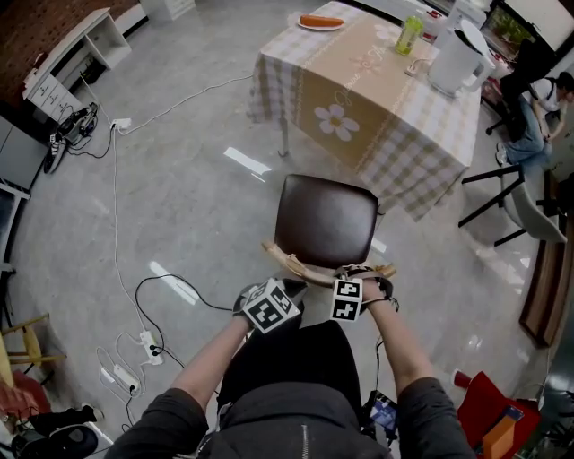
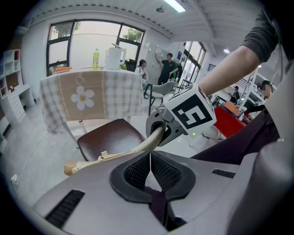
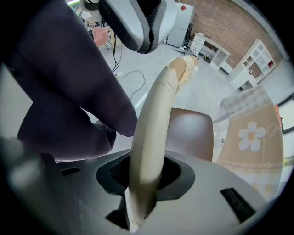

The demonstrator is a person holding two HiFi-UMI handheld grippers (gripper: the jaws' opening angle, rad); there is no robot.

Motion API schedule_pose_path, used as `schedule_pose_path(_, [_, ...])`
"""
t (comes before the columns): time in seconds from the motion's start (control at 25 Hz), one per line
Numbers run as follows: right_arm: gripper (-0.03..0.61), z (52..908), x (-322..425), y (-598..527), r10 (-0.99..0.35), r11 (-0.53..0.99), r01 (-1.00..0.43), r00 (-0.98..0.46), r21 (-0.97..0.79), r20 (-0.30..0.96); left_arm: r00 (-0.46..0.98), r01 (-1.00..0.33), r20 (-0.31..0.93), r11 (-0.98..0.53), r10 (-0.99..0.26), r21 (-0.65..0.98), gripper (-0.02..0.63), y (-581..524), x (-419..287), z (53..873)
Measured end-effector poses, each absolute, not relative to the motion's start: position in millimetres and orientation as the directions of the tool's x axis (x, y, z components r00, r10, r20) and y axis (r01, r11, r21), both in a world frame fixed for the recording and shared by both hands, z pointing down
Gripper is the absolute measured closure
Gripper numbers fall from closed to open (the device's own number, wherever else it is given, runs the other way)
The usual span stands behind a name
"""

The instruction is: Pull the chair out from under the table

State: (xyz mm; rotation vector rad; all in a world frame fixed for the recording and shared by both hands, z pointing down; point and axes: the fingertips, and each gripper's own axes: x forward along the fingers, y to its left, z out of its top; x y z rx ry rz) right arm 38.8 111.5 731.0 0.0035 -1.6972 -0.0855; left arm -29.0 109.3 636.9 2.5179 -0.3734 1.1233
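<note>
The chair has a dark brown seat (image 1: 325, 220) and a pale wooden back rail (image 1: 289, 262) on the side nearest me. It stands apart from the checked-cloth table (image 1: 395, 134), with bare floor between them. My right gripper (image 1: 355, 274) points down and is shut on the rail (image 3: 156, 114) near its right end, the wood filling the jaws (image 3: 144, 179). My left gripper (image 1: 285, 290) hovers by the rail's left part. Its jaws (image 2: 150, 167) are shut with nothing between them, and the rail (image 2: 115, 155) runs just beyond their tips.
Cables and power strips (image 1: 143, 345) lie on the floor to the left. A white jug (image 1: 456, 58), a green bottle (image 1: 409, 34) and a plate (image 1: 320, 22) stand on the table. Black chairs (image 1: 502, 193) and a red bag (image 1: 489, 403) are at the right. People (image 2: 167, 66) stand far off.
</note>
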Motion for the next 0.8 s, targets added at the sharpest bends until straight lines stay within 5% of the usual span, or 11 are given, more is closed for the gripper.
schedule_pose_path(0.8, [0.476,731,45,128,-0.088,0.993,0.077,-0.044,0.091,0.995,0.647,-0.426,0.752,-0.878,-0.124,0.221,0.601,170,-50,633])
